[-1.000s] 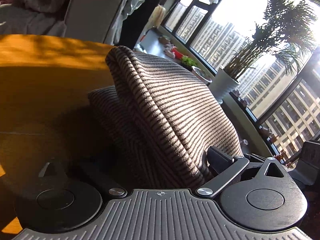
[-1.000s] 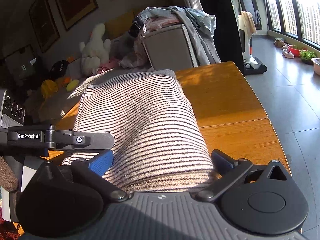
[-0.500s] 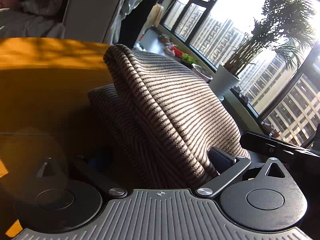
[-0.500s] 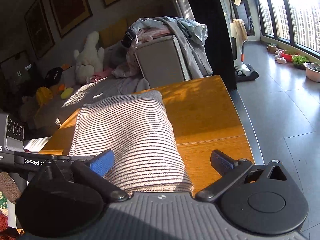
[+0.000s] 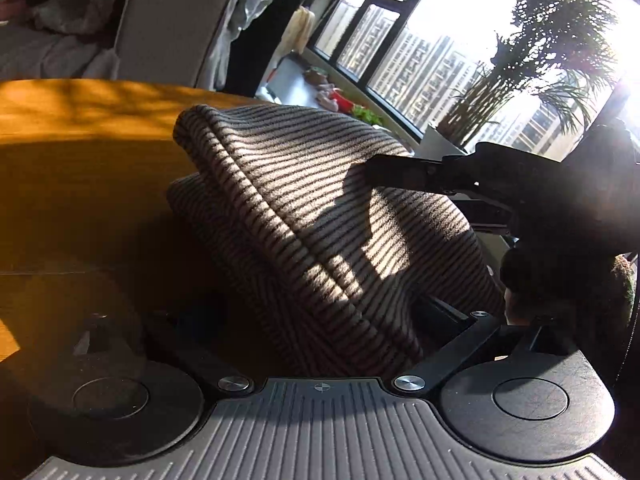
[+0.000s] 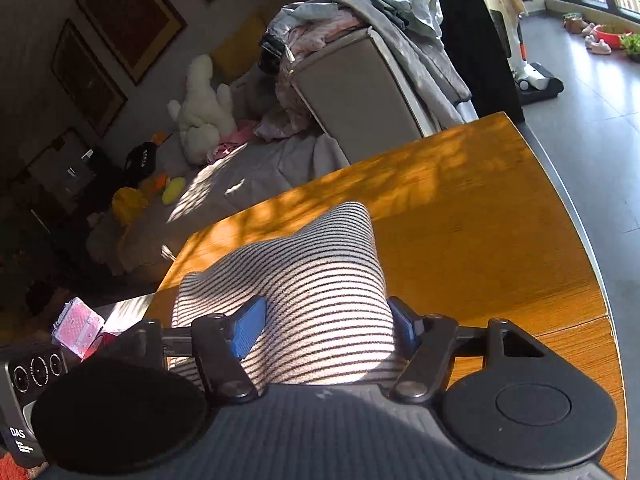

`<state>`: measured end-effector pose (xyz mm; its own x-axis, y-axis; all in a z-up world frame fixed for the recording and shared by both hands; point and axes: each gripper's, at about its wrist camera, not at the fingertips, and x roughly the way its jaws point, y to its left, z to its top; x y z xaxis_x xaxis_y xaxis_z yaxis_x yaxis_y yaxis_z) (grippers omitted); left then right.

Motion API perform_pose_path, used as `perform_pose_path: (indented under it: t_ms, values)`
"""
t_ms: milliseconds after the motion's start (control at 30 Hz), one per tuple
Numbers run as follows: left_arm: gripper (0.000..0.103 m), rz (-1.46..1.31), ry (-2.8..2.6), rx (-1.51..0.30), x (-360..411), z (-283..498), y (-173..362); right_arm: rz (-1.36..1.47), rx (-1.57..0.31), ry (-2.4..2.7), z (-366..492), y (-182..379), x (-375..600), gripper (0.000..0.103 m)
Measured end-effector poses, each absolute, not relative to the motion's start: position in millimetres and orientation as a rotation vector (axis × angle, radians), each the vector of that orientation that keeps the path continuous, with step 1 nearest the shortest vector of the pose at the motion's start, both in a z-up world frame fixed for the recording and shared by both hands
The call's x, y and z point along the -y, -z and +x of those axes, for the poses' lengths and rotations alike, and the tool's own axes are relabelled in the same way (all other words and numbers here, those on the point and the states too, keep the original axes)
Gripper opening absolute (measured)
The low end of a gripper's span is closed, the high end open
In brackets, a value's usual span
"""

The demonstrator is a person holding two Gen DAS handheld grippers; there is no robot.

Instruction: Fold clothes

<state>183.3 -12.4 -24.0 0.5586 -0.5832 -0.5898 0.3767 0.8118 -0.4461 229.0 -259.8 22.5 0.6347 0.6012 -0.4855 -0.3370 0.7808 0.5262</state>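
A folded grey-and-black striped garment [image 5: 304,208] lies bunched on the orange wooden table [image 5: 80,128]. My left gripper [image 5: 320,316] reaches into its near end; the cloth fills the space between the fingers and hides the tips. In the right wrist view the same striped garment [image 6: 312,280] sits between the blue pads [image 6: 248,326] of my right gripper [image 6: 324,328], which has closed on its near edge. The right gripper's black arm [image 5: 440,172] shows over the garment in the left wrist view.
The table's curved right edge [image 6: 580,240] drops to a grey floor. A grey armchair [image 6: 360,96] piled with clothes stands behind the table. Toys and a white plush [image 6: 200,108] lie on the floor left. A potted palm [image 5: 520,80] stands by the window.
My right gripper's fingers have closed in from wide open onto the garment's near edge and lifted it. Its arm has come into the left wrist view, over the cloth.
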Motion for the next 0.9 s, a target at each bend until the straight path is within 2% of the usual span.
perform_pose_path:
  t_ms: [100,233,333,467,600,767,833,867,900]
  values:
    - [0.1,-0.302,0.583,-0.802,10,185,24,0.382,-0.644,-0.622,217,-41,252,0.055]
    - [0.084,-0.376,0.587,-0.818,-7,190,19,0.166,-0.709,-0.42,230,-29,234,0.056]
    - [0.081,-0.363,0.563,-0.757,-22,186,-1,0.173,-0.699,-0.39,233,-21,238,0.058]
    - [0.076,-0.318,0.57,-0.627,-26,183,-35,0.03,-0.637,-0.371,222,-24,223,0.058]
    - [0.074,-0.364,0.642,-0.607,-8,206,-48,-0.069,-0.618,-0.385,209,-30,212,0.059]
    - [0.067,-0.36,0.58,-0.753,5,239,-4,-0.224,-0.545,-0.374,174,-44,205,0.062]
    - [0.065,-0.343,0.579,-0.739,4,239,3,-0.226,-0.516,-0.447,154,-52,201,0.058]
    - [0.065,-0.347,0.581,-0.736,3,238,4,-0.228,-0.501,-0.483,144,-55,199,0.049]
    - [0.065,-0.352,0.58,-0.739,1,238,4,-0.229,-0.486,-0.52,133,-59,197,0.045]
